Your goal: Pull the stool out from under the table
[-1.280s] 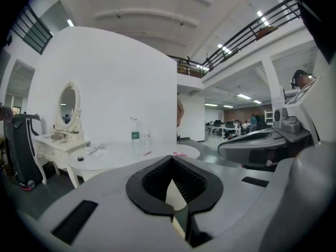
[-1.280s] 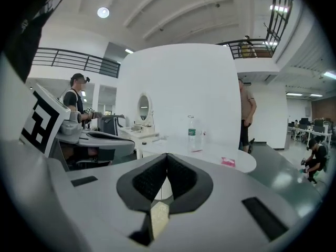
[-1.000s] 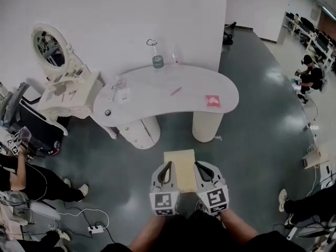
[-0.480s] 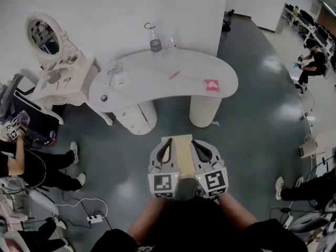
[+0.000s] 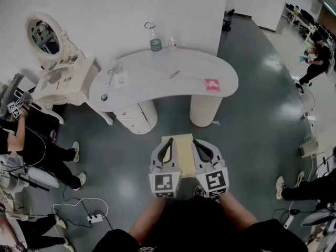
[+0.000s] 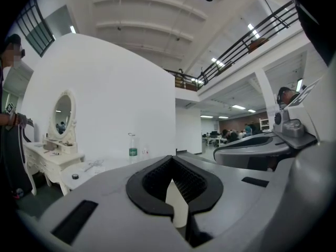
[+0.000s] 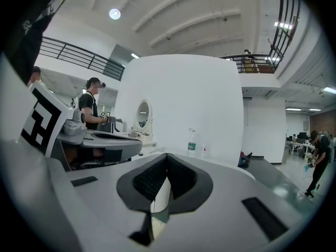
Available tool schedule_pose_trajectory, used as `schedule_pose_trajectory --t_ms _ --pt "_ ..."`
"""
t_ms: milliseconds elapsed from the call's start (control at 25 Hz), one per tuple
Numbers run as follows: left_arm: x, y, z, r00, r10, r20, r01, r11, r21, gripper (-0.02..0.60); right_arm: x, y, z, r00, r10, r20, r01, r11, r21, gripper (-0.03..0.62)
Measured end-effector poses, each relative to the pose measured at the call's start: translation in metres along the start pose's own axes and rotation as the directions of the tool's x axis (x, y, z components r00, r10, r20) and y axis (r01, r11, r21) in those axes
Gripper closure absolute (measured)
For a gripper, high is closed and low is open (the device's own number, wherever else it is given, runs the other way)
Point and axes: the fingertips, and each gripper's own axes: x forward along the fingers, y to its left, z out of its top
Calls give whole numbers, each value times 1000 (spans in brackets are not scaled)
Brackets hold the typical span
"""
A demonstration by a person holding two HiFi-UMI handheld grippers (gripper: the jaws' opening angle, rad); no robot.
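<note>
Left gripper (image 5: pixel 166 155): jaws clamped on left edge of stool (image 5: pixel 181 152). Stool stands on floor (image 5: pixel 252 119), out clear of table's (image 5: pixel 157 77) front edge, facing the gap between its two pedestals. Right gripper (image 5: pixel 201 153): jaws clamped on stool's right edge.

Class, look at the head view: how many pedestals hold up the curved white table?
2. The left pedestal stands under the left half of the table; the right pedestal stands under its right end. More may be hidden beneath the tabletop.
</note>
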Motion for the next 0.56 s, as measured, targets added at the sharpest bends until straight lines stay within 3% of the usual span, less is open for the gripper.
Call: schedule_pose_trajectory --t_ms 560 --pt "-9 -3 -8 1000 22 -14 -22 1000 3 575 -13 -2 -7 1000 -9 -7 9 1000 2 588"
